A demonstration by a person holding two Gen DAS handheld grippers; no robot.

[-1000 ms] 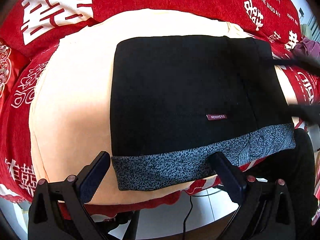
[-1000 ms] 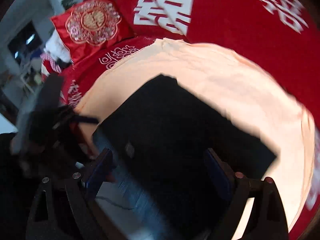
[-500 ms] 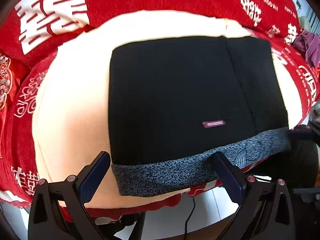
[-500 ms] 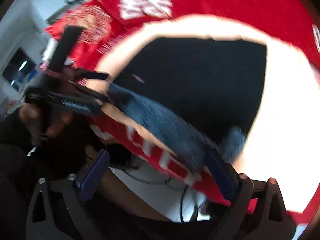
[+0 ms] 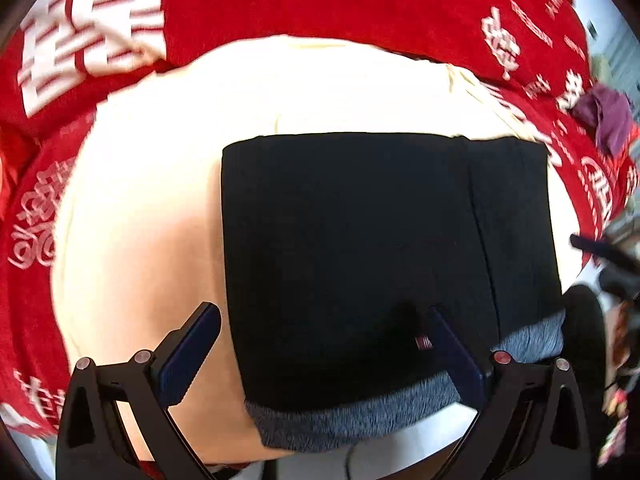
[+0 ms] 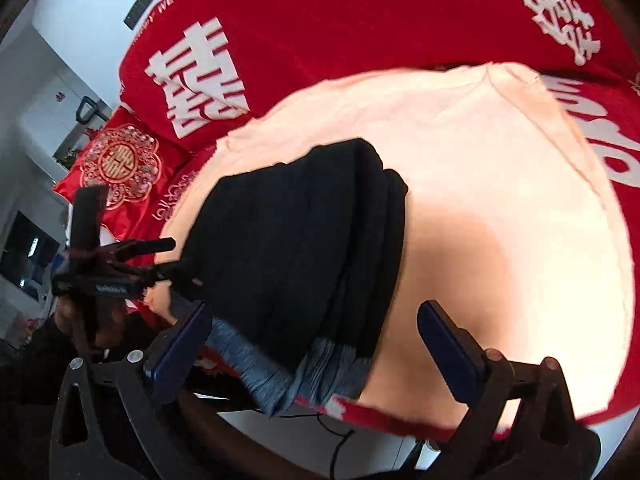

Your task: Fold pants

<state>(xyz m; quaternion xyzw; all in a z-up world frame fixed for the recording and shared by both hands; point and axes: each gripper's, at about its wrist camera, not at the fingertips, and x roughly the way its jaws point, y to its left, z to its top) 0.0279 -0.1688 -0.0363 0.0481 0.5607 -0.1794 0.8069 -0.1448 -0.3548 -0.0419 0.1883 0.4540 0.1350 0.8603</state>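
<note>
1. Left wrist view: compared with a second ago, the black folded pants with the speckled grey waistband [image 5: 360, 264] sit nearer and lower between the jaws, and the small red label now lies right beside the right finger. The camera has shifted across the pants, not the cloth itself.
2. The left gripper [image 5: 320, 344] has its jaws spread wide with nothing clamped; the pants lie under and between them, untouched as far as can be seen.
3. The pants rest as a neat flat rectangle on the cream-coloured soft cloth [image 5: 152, 200], which covers the red bedspread printed with white characters [image 5: 320, 4].
4. Right wrist view: the picture has rolled back to upright and is sharp again. The right gripper [image 6: 316, 344] is opening its jaws to the widest; the grey waistband corner lies between them but the pads do not press on it.
5. This suggests the last fold is laid and the task is about finished.
6. From this side the pants [image 6: 292, 240] show as a thick stack of matte knit layers with rounded folded edges, the ribbed waistband hanging slightly over the bed edge.
7. The other gripper shows at the left, blurred.
</note>
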